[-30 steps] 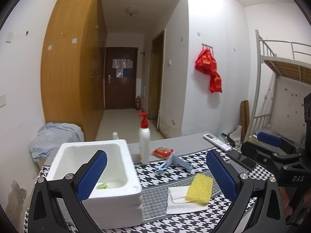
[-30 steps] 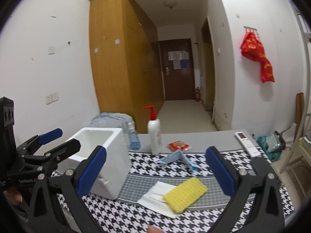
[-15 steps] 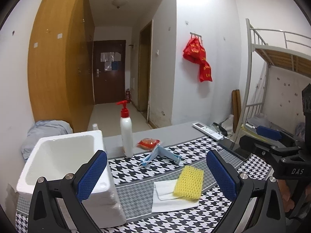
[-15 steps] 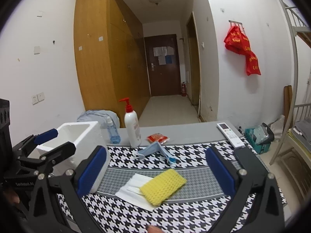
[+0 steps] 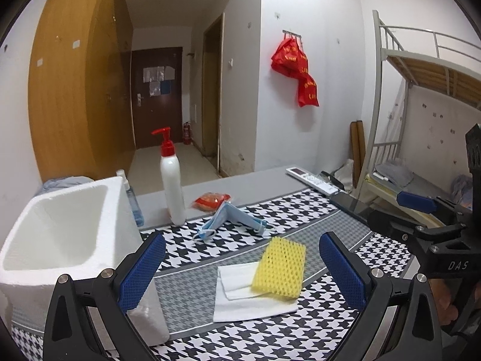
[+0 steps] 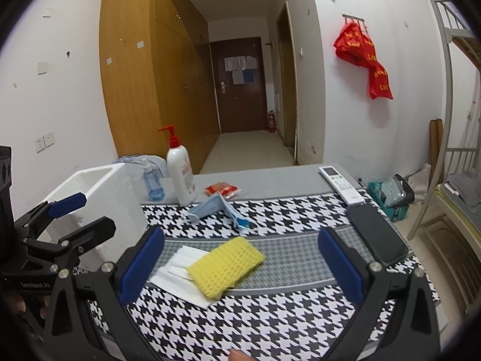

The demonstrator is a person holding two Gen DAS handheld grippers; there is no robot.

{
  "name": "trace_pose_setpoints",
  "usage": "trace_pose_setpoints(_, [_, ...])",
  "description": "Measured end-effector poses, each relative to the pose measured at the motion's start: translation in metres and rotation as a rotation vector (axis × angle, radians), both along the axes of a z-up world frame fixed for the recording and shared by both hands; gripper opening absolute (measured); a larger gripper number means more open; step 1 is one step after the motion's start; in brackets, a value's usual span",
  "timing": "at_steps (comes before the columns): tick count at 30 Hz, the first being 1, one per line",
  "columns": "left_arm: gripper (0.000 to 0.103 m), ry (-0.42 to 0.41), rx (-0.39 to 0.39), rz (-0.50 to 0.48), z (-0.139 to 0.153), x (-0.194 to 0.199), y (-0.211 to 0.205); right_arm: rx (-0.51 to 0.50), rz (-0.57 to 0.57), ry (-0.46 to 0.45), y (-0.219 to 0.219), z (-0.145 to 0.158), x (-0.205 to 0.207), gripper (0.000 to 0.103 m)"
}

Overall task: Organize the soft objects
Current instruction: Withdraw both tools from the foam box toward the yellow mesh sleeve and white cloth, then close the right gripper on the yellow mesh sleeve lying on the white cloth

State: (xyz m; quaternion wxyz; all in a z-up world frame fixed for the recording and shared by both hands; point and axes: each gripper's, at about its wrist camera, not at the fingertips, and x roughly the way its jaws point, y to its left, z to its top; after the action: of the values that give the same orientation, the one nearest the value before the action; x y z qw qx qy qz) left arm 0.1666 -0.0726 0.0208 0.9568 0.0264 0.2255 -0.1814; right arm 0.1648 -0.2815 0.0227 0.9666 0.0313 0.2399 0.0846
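Change: since a second ago both views have slid rightward across the bench (image 5: 300, 180); the foam box now sits at the left edge of each.
Foam box (image 5: 60, 234): white, open-topped, on the bench's left end.
White cloth (image 5: 240, 294): folded, flat on the houndstooth mat, right of the box.
Yellow sponge (image 5: 279, 267): resting on the cloth's right part.
Blue mask (image 6: 216, 207): crumpled, behind the sponge, near the pump bottle (image 6: 180, 174).
Left hand-held gripper (image 5: 240, 270): jaws spread wide, holding nothing.
Right hand-held gripper (image 6: 240, 264): jaws spread wide, holding nothing, above the sponge.
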Motion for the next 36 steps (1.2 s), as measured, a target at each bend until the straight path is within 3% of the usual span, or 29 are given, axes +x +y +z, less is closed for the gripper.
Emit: trace_pose_setpoints(36, [0.102,0.198,0.072,-0.061,-0.066,0.034,-0.021,0.023,-0.020,0.183,-0.011,-0.059,0.042,0.103])
